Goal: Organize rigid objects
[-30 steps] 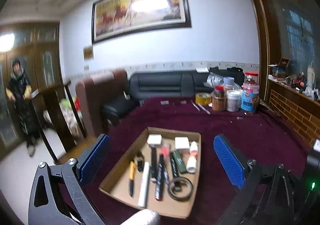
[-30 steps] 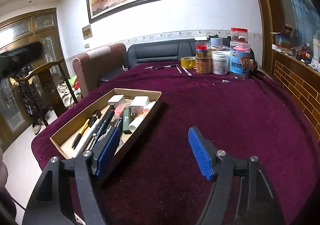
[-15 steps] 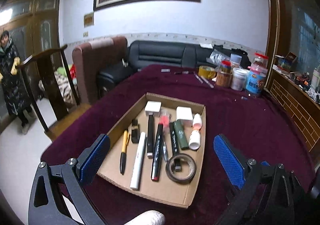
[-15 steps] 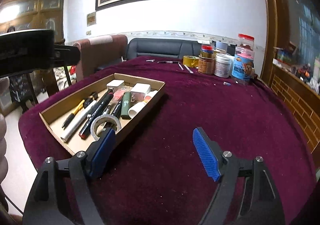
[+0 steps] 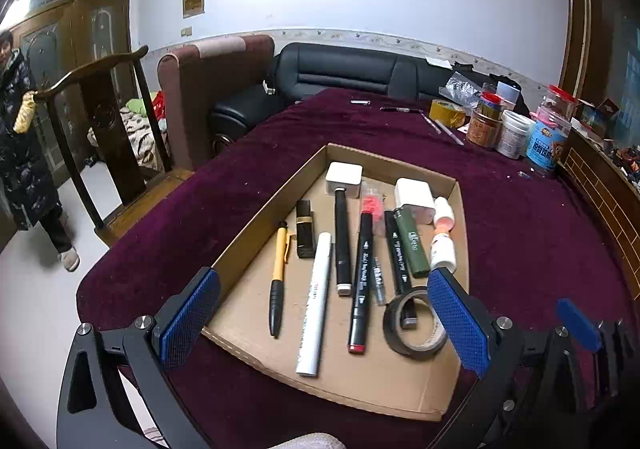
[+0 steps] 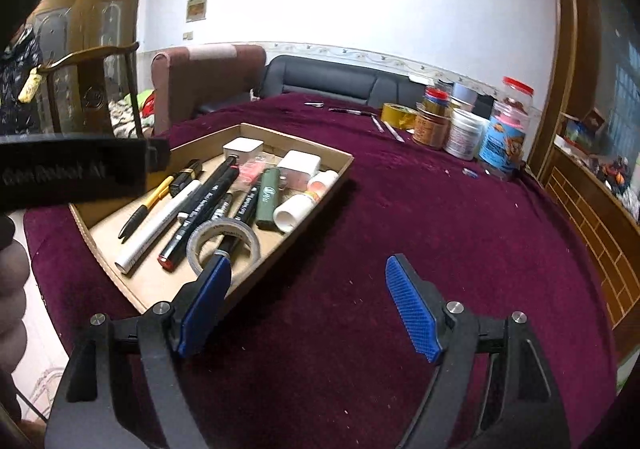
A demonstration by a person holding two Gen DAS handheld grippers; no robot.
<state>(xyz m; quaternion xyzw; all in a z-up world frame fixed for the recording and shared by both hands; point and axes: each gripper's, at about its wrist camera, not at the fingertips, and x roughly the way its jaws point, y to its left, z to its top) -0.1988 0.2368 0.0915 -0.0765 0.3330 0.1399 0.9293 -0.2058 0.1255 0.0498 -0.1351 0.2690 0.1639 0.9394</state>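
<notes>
Both cameras had tipped downward over the last second: the wall picture had slid toward the top of each view, and the tray (image 5: 384, 165) now filled much more of the left view. This suggested the person had brought both tools lower and closer to it.

The left tool (image 5: 324, 319) was spread wide and held nothing. It hung over the near end of the tray. Just ahead of its left finger lay the yellow pen (image 5: 279, 269), and beyond that the black tube (image 5: 305, 229). Between the fingers lay the white marker (image 5: 316, 305), the black pen (image 5: 341, 241) and the red-tipped marker (image 5: 361, 277). Close to its right finger was the tape roll (image 5: 414, 325), and farther ahead the green lighter (image 5: 410, 245) and the white bottles (image 5: 443, 237). Two white boxes (image 5: 344, 177) sat at the far end.

The right tool (image 6: 310, 299) was also spread and empty. It stood over the bare surface (image 6: 440, 217), with its left finger at the tray's right wall beside the tape roll.

All the small things lay inside the tray, mostly lengthwise. I judged that this fits either things waiting to be taken out and sorted, or things already put in; the pictures do not settle which.
</notes>
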